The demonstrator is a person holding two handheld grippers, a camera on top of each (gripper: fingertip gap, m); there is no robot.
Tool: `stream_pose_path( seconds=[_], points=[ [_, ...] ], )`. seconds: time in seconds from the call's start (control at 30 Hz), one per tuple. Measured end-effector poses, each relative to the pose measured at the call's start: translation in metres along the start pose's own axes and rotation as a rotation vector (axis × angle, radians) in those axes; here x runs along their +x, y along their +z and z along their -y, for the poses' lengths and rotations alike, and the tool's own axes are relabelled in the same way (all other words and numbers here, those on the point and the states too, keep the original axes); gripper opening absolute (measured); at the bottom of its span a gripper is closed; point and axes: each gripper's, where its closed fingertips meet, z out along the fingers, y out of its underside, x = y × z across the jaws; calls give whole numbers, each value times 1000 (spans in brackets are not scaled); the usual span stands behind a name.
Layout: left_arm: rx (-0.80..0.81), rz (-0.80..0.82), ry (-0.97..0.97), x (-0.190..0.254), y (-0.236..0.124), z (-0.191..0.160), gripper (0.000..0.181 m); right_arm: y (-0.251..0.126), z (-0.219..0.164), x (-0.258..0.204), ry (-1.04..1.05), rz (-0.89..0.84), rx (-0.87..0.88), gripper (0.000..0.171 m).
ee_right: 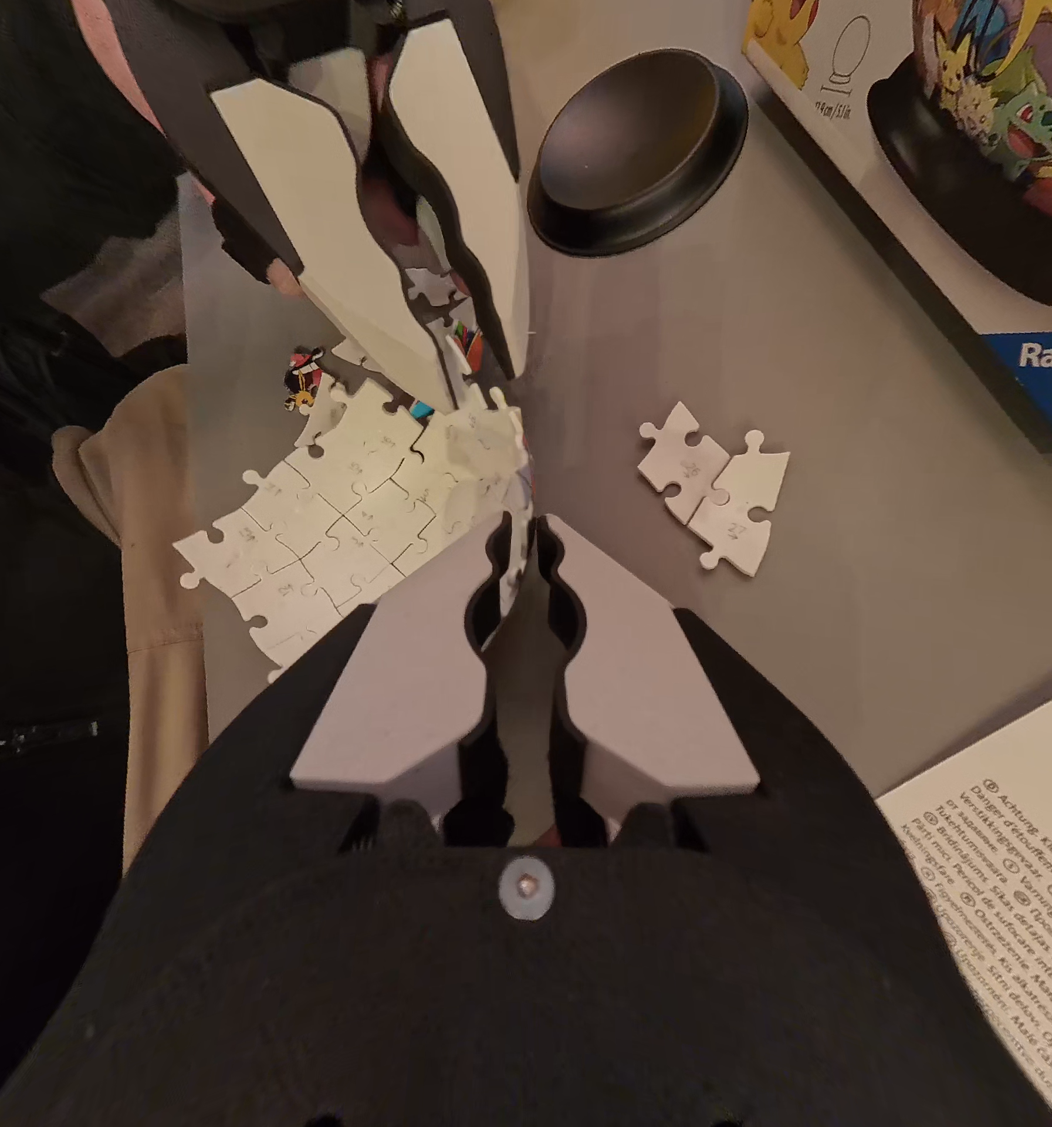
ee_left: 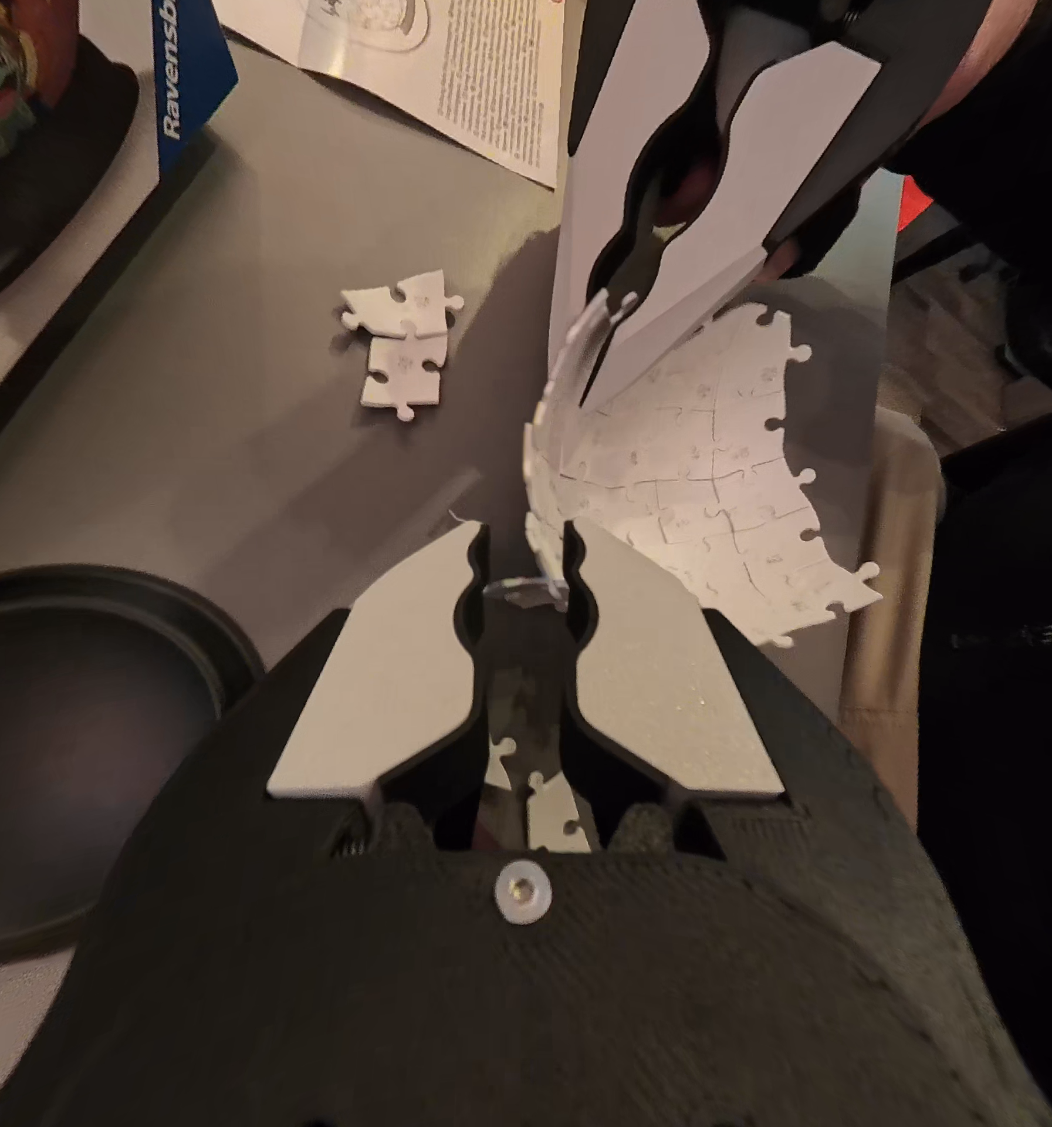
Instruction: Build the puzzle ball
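Note:
A curved white shell of joined puzzle pieces [ee_left: 694, 475] is held tilted above the grey table, its numbered backs facing up; it also shows in the right wrist view [ee_right: 328, 518]. My left gripper [ee_left: 526, 533] is nearly closed, and the shell's near edge lies between its fingers against the right one. My right gripper [ee_right: 522, 521] is shut on the shell's edge. Each gripper shows in the other's view, the right one [ee_left: 608, 329] at the shell's far rim and the left one [ee_right: 480, 384] likewise. A small cluster of joined loose pieces [ee_left: 401, 341] lies face down on the table [ee_right: 715, 488].
A black round stand [ee_left: 84, 732] [ee_right: 639, 152] sits on the table. The puzzle box [ee_left: 188, 79] [ee_right: 968, 183] and a printed leaflet [ee_left: 438, 73] [ee_right: 999, 915] lie at the edges. More loose pieces [ee_left: 541, 805] lie under my left gripper. A beige seat [ee_right: 133, 549] adjoins the table. Left tips to right tips: about 5 cm.

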Motion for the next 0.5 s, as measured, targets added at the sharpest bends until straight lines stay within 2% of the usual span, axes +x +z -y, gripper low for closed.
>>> stream_pose_path(
  seconds=[0.23, 0.5],
  points=[
    [11, 13, -105, -1, -5, -15, 22, 2, -5, -1, -6, -18, -22, 5],
    [0, -34, -79, 6, -6, -19, 21, 0, -8, -2, -6, -42, -27, 3]
  ],
)
